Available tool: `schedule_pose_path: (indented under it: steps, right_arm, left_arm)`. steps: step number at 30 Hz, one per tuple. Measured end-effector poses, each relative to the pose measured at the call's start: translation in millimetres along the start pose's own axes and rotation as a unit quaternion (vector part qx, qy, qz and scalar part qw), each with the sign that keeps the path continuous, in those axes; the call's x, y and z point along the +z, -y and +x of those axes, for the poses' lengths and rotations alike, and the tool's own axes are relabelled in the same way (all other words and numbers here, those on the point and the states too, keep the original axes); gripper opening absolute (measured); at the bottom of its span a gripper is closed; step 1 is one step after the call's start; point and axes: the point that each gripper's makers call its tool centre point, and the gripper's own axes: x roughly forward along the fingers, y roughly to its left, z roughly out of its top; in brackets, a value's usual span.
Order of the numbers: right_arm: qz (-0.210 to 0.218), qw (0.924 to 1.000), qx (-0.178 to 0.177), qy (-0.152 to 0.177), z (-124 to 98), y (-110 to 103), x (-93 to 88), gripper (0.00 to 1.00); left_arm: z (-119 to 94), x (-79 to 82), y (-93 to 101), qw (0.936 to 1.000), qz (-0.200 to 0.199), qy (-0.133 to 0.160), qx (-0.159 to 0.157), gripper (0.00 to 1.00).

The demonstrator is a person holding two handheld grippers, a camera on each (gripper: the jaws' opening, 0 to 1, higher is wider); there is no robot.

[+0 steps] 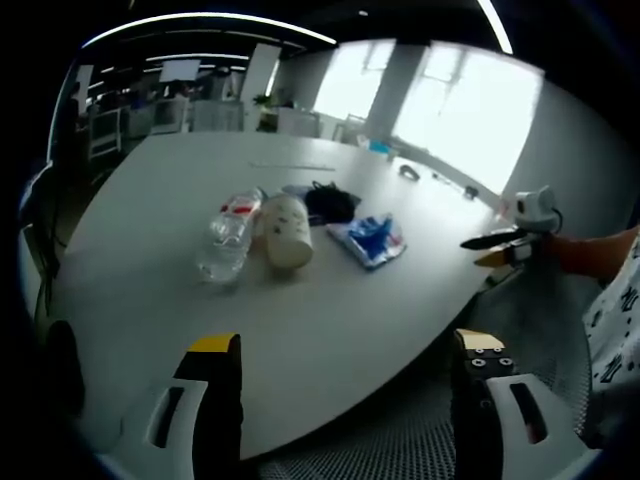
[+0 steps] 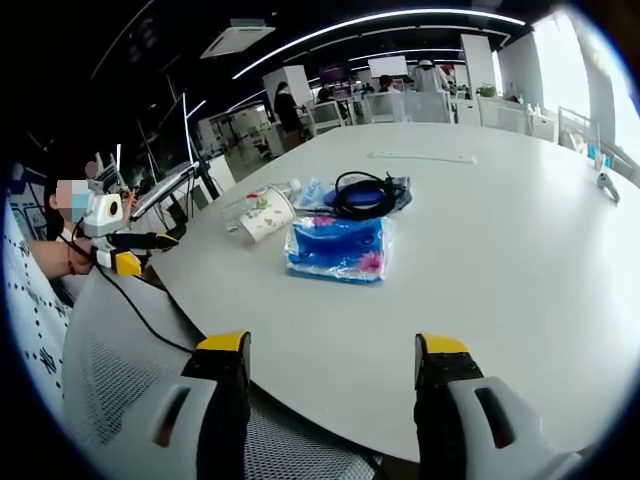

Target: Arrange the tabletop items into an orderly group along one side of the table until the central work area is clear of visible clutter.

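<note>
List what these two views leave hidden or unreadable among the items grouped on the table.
- Bottle: label print too small to read in the left gripper view; mostly hidden behind the paper cup in the right gripper view.
- Black cable: partly behind the cup in the left gripper view.
- Blue packet: wording blurred in both views.
- Small items at the far table edge: too small to identify.

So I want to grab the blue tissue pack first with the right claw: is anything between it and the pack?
Nothing visible. In the right gripper view, bare table lies between the open right claw and the blue tissue pack. The black cable, paper cup and bottle lie beyond it.
</note>
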Motion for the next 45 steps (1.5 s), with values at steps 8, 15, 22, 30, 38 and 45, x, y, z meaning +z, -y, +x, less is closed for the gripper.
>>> schedule_pose_path:
  steps: [8,15,22,30,38,45]
  right_arm:
    - [-0.002,1.0000,0.000,0.005,0.0,0.7,5.4,0.65]
    - [-0.003,0.9999,0.000,0.010,0.0,2.3,10.1,0.65]
    - [-0.005,0.9999,-0.002,0.014,-1.2,4.1,15.5,0.65]
    - [-0.009,0.9997,-0.006,0.021,-1.5,7.4,25.4,0.64]
    - [-0.015,0.9994,-0.009,0.031,1.0,10.9,39.1,0.62]
    - [-0.022,0.9990,-0.010,0.038,5.1,14.7,53.6,0.62]
  left_arm:
    - [0.0,2.2,-0.2,1.0000,0.002,0.002,0.000,0.83]
    - [1.8,7.4,0.4,1.0000,0.006,0.005,-0.001,0.83]
    - [2.8,12.6,2.2,0.9999,0.010,0.007,-0.002,0.82]
    - [7.0,21.7,3.9,0.9998,0.019,0.009,-0.007,0.82]
    - [15.8,38.1,6.8,0.9990,0.039,0.011,-0.018,0.80]
    - [27.1,57.3,12.1,0.9975,0.062,0.015,-0.030,0.80]
